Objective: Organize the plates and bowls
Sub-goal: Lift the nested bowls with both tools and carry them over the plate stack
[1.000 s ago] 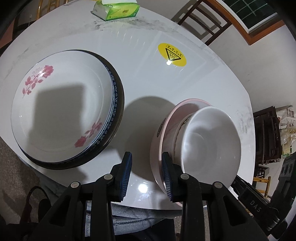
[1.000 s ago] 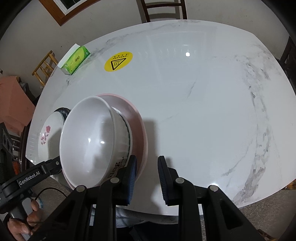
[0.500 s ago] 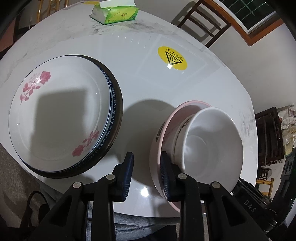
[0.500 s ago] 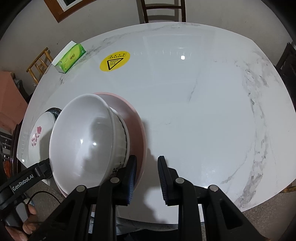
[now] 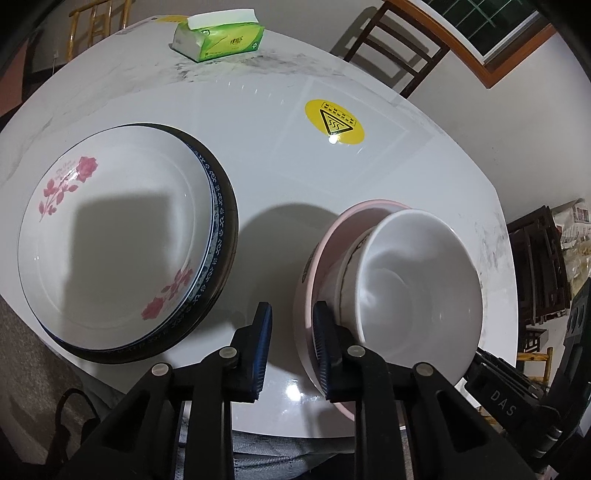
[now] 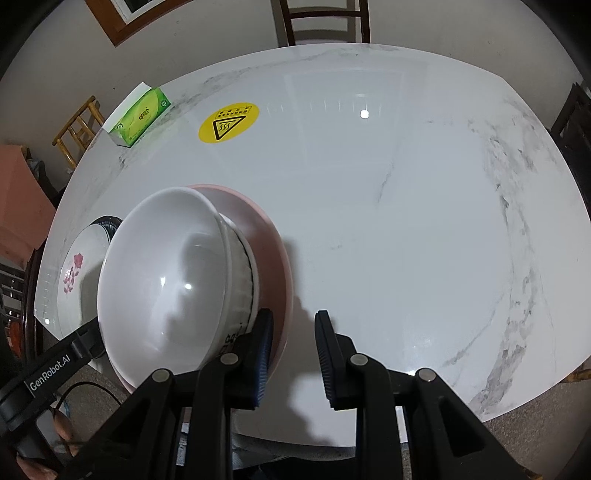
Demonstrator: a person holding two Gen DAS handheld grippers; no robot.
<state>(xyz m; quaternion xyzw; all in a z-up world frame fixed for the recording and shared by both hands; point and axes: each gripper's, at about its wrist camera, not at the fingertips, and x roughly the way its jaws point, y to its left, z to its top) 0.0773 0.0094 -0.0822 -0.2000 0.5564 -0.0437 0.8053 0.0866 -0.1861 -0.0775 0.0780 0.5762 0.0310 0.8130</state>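
A: Log the left gripper.

B: Jaws narrowly parted, a gap between the blue pads. The right-hand pad sits over the near left rim of the pink bowl; whether the rim lies between the pads or only behind one, cannot tell. Nothing visibly clamped.

A: Right gripper?

B: Same narrow gap. Its left pad overlaps the near right rim of the pink bowl; the other pad is over bare desk. Contact cannot be confirmed.

A: Bowl stack?

B: White bowl nested in a ribbed white bowl with a dark band, and that one sits in the pink bowl. The stack reads as tilted in both views; whether it rests on the desk or is lifted, cannot tell. It stands near the front edge of the desk.

A: Plates?

B: White plate with pink roses lies on a dark plate with a blue patterned rim, left of the bowls, apart from them, at the front-left edge.

A: Other items?

B: Green tissue pack at the far edge; round yellow warning sticker on the desk beyond the bowls; a wooden chair behind the desk.
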